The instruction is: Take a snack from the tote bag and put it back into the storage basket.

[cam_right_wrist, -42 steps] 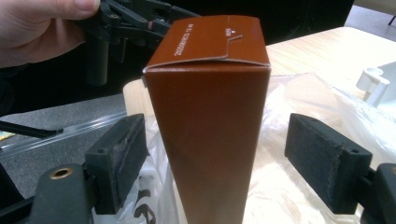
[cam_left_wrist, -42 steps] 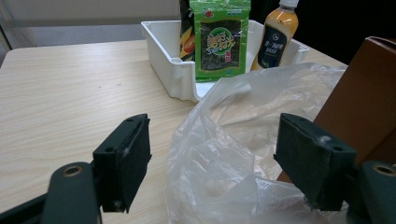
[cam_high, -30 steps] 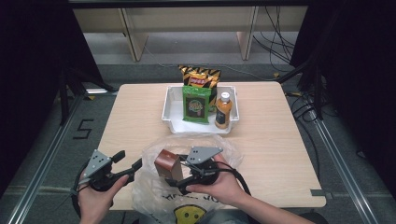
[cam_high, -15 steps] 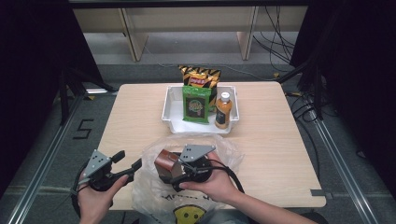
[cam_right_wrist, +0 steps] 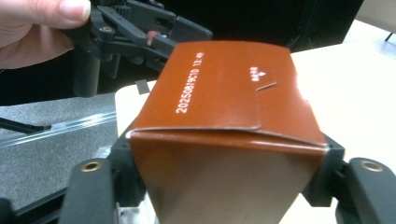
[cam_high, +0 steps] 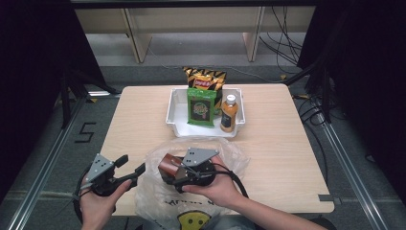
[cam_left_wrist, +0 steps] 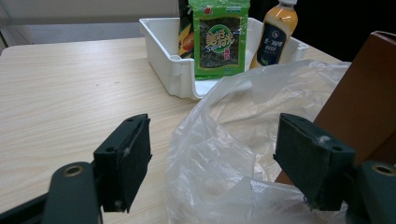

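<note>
Pale wood-grain counter (cam_high: 287,143) on a dark floor with metal rails; cables trail at the far right.

Item 1: brown carton (cam_high: 168,166), with a date code printed in white on its top flap in the right gripper view. We see it gripped by the jaws of the right gripper (cam_high: 178,173), one jaw pressed against each side. It sits above the open mouth of the bag, at about 6 o'clock on the counter, near the front edge. In the left gripper view its brown side (cam_left_wrist: 369,107) rises just behind the right-hand jaw.

Item 2: clear plastic bag (cam_high: 230,158), crumpled, with a yellow smiley face printed on the part that hangs over the front edge. It lies under and around the right gripper.

Item 3: left gripper (cam_high: 131,167), at about 7 o'clock, jaws spread wide open. In its own view the bag's rim (cam_left_wrist: 219,140) stands between them; we cannot tell whether either jaw touches it.

Item 4: white plastic bin (cam_high: 177,115), at 12 o'clock, well apart from the bag. We count a green snack packet (cam_high: 201,108) upright at its middle, an orange drink bottle (cam_high: 229,114) upright at its right end, and a black-and-yellow chip bag (cam_high: 205,79) leaning at the back.
</note>
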